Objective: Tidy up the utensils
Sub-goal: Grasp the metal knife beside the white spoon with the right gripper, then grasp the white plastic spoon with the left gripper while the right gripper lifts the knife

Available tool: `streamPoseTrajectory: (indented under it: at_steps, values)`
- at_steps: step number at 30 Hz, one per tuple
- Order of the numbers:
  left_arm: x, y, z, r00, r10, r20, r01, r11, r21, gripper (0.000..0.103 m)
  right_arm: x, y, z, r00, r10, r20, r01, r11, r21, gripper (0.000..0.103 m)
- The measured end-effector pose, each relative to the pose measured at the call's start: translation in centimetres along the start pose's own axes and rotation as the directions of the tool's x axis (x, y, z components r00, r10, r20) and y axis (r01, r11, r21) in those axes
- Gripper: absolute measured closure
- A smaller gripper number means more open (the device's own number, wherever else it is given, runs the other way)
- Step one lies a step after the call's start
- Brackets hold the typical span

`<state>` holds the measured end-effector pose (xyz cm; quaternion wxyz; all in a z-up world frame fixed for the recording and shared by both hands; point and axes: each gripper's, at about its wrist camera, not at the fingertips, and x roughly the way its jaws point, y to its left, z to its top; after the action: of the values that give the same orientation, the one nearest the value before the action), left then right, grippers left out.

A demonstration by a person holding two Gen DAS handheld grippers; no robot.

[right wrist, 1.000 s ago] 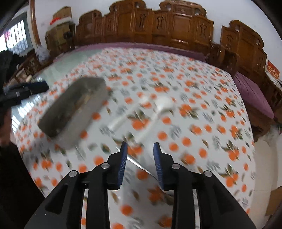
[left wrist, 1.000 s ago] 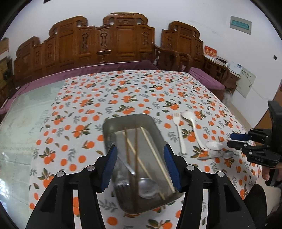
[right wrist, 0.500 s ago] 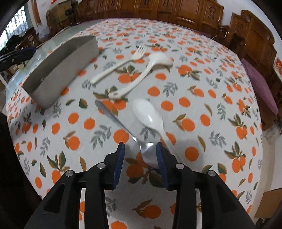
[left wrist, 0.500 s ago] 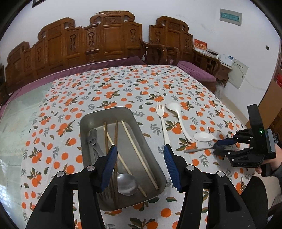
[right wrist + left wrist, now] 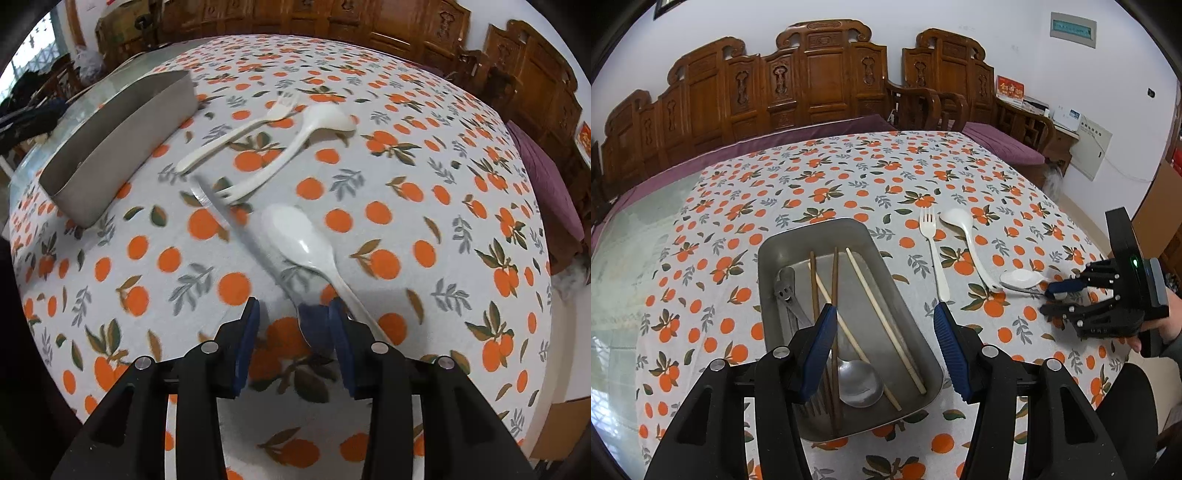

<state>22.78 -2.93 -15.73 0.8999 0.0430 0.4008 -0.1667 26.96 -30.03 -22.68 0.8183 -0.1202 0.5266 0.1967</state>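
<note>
A metal tray (image 5: 775, 254) holds several chopsticks, a metal spoon (image 5: 858, 382) and a metal fork; it also shows in the right wrist view (image 5: 118, 144). My left gripper (image 5: 884, 347) is open and empty above the tray's near end. On the cloth to the right lie a white fork (image 5: 934, 254), a white ladle (image 5: 964, 229), a white spoon (image 5: 299, 240) and a metal spoon (image 5: 251, 240). My right gripper (image 5: 293, 343) is open, low over the metal spoon's bowl, which lies between its fingers by the right one. It also shows in the left wrist view (image 5: 1051, 299).
The table wears a cloth with an orange print (image 5: 831, 177). Its right edge (image 5: 546, 295) is close to the white spoon. Carved wooden benches (image 5: 812, 81) with purple cushions stand behind the table. The left part of the table is bare glass (image 5: 635, 236).
My right gripper has dropped toward the table and moved up to the metal spoon, its fingers now around the bowl. My left gripper has drawn back slightly over the tray.
</note>
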Motion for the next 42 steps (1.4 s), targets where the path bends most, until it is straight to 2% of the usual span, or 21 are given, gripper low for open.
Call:
streamPoseTrajectory:
  at_steps: [7,9,12,21,26,31,36,42]
  values:
    - [0.1,-0.2,0.0,1.0,0.003,-0.005,-0.003,1.0,0.013,0.051,0.5,-0.4,0.9,1.0,-0.004,0.005,0.004,1.0,0.001,0.064]
    - [0.1,-0.2,-0.1,1.0,0.004,-0.005,-0.004,1.0,0.014,0.051,0.6,-0.5,1.2,1.0,-0.005,0.008,0.004,1.0,0.009,0.075]
    - [0.1,-0.2,-0.1,1.0,0.003,-0.004,-0.003,1.0,0.014,0.051,0.7,-0.7,1.5,1.0,-0.012,0.007,0.012,1.0,0.025,0.084]
    - [0.2,-0.6,-0.2,1.0,0.0,-0.008,0.0,1.0,0.025,0.051,0.4,0.4,1.8,0.998,-0.056,0.021,0.057,0.998,-0.026,0.098]
    - [0.3,-1.2,-0.3,1.0,-0.003,-0.009,0.003,0.999,0.039,0.051,-0.5,0.4,1.7,0.996,-0.083,0.04,0.085,0.996,-0.035,0.101]
    - [0.1,-2.3,-0.2,1.0,-0.004,0.002,0.004,0.998,0.056,0.051,-1.7,-0.2,1.3,0.995,-0.078,0.062,0.079,0.997,-0.008,0.102]
    - [0.4,-3.9,0.3,1.0,-0.009,0.004,0.009,0.997,0.07,0.051,-3.2,-0.9,0.4,0.994,-0.045,0.101,0.041,0.998,0.05,0.101]
    - [2.7,-5.2,1.5,0.998,-0.026,-0.05,0.028,0.999,0.045,0.051,-5.0,-1.8,-0.4,0.985,-0.008,0.17,-0.014,0.992,0.126,0.101]
